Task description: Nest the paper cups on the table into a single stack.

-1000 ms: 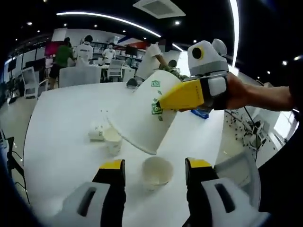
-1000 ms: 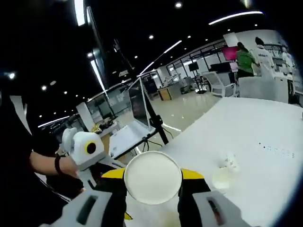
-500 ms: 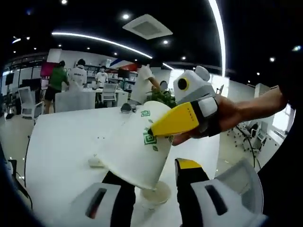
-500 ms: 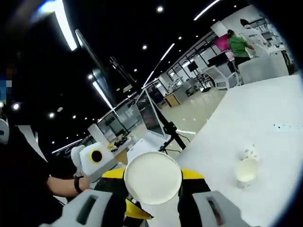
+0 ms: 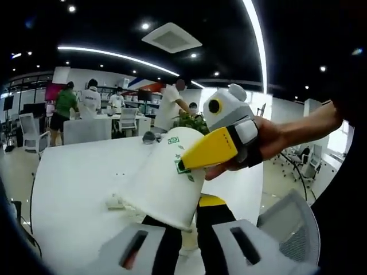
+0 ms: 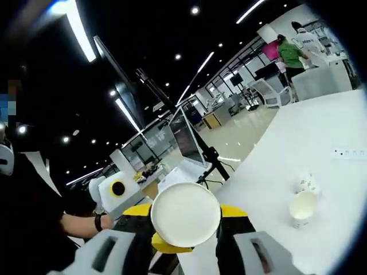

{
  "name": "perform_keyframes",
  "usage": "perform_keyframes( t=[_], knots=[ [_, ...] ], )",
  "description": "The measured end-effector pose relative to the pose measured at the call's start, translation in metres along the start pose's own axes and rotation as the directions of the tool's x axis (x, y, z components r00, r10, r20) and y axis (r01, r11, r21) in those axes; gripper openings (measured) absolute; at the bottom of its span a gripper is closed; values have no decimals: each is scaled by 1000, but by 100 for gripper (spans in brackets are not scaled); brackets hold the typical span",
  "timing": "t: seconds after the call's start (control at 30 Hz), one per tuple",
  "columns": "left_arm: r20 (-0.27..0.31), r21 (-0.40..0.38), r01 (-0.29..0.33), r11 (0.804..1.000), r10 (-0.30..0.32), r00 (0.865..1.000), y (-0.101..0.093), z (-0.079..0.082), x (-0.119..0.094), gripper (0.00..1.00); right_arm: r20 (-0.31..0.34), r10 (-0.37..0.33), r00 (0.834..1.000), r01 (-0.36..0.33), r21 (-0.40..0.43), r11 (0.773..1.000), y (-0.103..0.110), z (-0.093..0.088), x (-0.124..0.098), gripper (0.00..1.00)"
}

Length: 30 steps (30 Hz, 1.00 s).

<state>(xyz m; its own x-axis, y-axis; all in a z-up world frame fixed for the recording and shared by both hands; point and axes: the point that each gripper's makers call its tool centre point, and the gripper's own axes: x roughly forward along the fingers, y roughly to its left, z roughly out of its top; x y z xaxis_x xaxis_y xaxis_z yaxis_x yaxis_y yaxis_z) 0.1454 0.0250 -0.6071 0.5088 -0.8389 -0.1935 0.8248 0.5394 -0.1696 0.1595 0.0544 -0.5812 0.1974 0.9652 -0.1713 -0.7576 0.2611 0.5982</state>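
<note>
Our right tongs clamp a paper cup tilted, mouth down-left, base toward us, above the white counter. Our left tongs sit narrowed beneath it; we cannot tell their grip.

Left gripper view faces across the white table; right gripper view looks apparently the opposite way. Both share the table, close range.

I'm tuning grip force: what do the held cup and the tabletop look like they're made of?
The held cup looks like thin white paper with a matte finish, green logos printed on its side; the right claw pinches it. The table looks like a smooth, hard white laminate, faintly glossy, though that's uncertain.
</note>
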Motion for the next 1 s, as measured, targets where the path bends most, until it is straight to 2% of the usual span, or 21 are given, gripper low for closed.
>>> perform_keyframes(
  t=[0.2, 0.4, 0.53, 0.63, 0.73, 0.8, 0.87, 0.93, 1.0],
  knots=[
    [-25, 39, 31, 999, -30, 999, -13, -5, -2, 0, -24, -13, 1000, 12, -43, 999, 0, -4, 1, 45],
    [-69, 34, 63, 997, -61, 996, -18, -15, -4, 0, -63, -46, 997, 40, -98, 994, -5, -12, 1, 48],
    [-104, 49, 72, 996, -67, 992, -19, -22, -7, 0, -93, -87, 992, 73, -152, 986, -10, -17, -1, 56],
    [-148, 65, 64, 996, -54, 988, -19, -31, -9, 0, -110, -116, 987, 94, -188, 978, -12, -20, -3, 55],
    [-167, 56, 46, 997, -36, 985, -15, -38, -11, 0, -125, -157, 980, 127, -223, 967, -17, -24, -6, 54],
    [-180, 56, 37, 998, -26, 983, -13, -42, -13, 0, -127, -170, 977, 137, -233, 963, -20, -25, -9, 51],
    [-203, 64, 27, 998, -13, 979, -11, -48, -15, 0, -124, -174, 977, 141, -235, 962, -18, -26, -11, 44],
    [-218, 71, 26, 997, -10, 976, -8, -55, -16, 0, -120, -153, 981, 125, -217, 968, -15, -28, -13, 34],
    [-223, 73, 30, 997, -13, 975, -5, -59, -16, 0, -122, -143, 982, 116, -200, 973, -16, -31, -13, 29]
  ],
)
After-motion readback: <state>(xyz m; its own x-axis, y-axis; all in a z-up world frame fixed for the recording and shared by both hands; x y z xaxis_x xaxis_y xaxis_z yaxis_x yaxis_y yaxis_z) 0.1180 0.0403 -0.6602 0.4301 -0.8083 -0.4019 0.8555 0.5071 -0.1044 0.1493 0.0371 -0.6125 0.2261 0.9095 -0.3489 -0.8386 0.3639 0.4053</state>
